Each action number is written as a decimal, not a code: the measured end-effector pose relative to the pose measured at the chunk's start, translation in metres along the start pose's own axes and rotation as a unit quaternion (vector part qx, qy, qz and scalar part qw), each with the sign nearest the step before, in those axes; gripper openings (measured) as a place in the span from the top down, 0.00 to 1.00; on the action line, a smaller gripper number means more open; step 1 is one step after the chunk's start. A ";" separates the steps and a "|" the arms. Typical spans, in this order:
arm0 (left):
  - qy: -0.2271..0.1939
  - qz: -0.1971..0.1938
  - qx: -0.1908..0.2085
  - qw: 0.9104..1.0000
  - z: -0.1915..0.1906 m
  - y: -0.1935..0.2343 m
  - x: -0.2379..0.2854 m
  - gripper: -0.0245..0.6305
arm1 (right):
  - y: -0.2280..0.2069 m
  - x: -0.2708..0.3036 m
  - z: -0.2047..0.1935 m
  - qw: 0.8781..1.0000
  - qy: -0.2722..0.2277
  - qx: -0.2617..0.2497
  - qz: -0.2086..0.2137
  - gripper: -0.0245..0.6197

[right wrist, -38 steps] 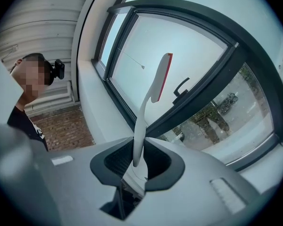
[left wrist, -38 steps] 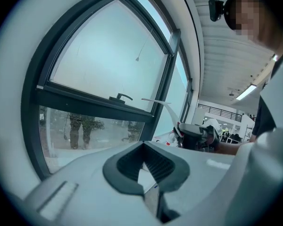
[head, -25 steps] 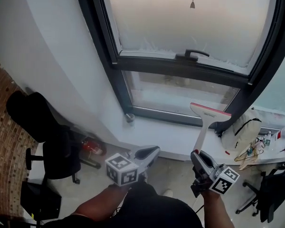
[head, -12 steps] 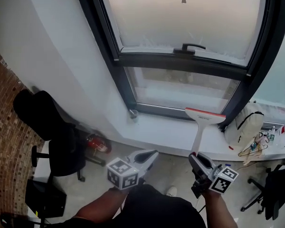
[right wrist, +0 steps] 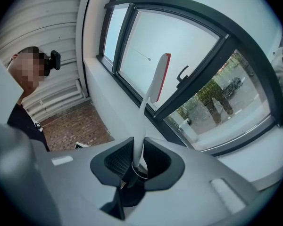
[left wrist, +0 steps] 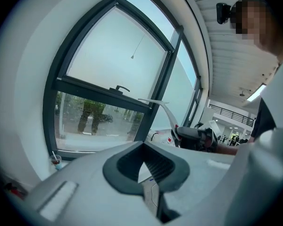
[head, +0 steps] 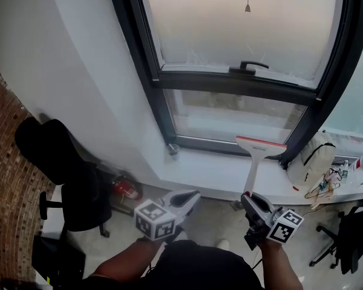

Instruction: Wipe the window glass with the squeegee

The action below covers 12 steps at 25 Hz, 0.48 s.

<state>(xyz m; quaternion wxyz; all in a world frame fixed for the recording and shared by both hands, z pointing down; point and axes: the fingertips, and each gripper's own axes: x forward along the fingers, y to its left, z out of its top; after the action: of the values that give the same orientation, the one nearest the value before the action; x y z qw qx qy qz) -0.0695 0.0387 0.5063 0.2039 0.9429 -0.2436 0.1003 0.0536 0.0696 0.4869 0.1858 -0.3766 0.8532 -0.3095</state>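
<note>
The white squeegee (head: 258, 153) with its red blade edge points up toward the dark-framed window, its head level with the sill below the lower pane (head: 230, 116). My right gripper (head: 250, 197) is shut on the squeegee's handle; in the right gripper view the squeegee (right wrist: 152, 84) rises from between the pads of the right gripper (right wrist: 137, 166). The frosted upper glass (head: 242, 23) lies well above the blade. My left gripper (head: 192, 196) is held low at the left, shut and empty. The left gripper (left wrist: 146, 172) faces the window, with the squeegee (left wrist: 161, 105) at its right.
A black window handle (head: 247, 67) sits on the middle frame bar and a pull cord (head: 247, 5) hangs over the upper glass. A small cup (head: 173, 148) stands on the sill. A white bag (head: 308, 165) lies at the right, black chairs (head: 66, 180) at the left.
The head view has shifted slightly. Both grippers and the squeegee stay in nearly the same place, the squeegee still held upright below the window.
</note>
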 end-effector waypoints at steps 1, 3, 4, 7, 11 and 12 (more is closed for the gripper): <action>0.002 -0.002 0.000 1.000 -0.001 0.002 -0.003 0.96 | 0.003 0.003 -0.002 1.000 0.001 -0.001 -0.001 0.83; 0.000 -0.007 -0.001 1.000 0.001 0.005 -0.008 0.96 | 0.006 0.010 -0.007 1.000 0.005 -0.003 -0.002 0.83; -0.005 -0.010 0.000 1.000 0.003 0.007 -0.010 0.96 | 0.006 0.013 -0.009 1.000 0.007 -0.004 -0.004 0.83; -0.009 -0.011 -0.001 1.000 0.004 0.015 -0.018 0.96 | 0.007 0.023 -0.013 1.000 0.008 -0.005 -0.008 0.83; -0.010 -0.004 -0.009 1.000 -0.001 0.030 -0.030 0.96 | 0.012 0.034 -0.018 1.000 0.007 -0.007 -0.008 0.83; -0.011 -0.002 -0.011 1.000 -0.001 0.034 -0.032 0.96 | 0.012 0.037 -0.019 1.000 0.007 -0.008 -0.008 0.83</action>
<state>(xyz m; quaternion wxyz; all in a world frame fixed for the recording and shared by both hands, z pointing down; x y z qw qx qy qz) -0.1143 0.0255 0.5093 0.2116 0.9422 -0.2449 0.0869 0.0127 0.0548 0.4895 0.1741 -0.3824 0.8541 -0.3064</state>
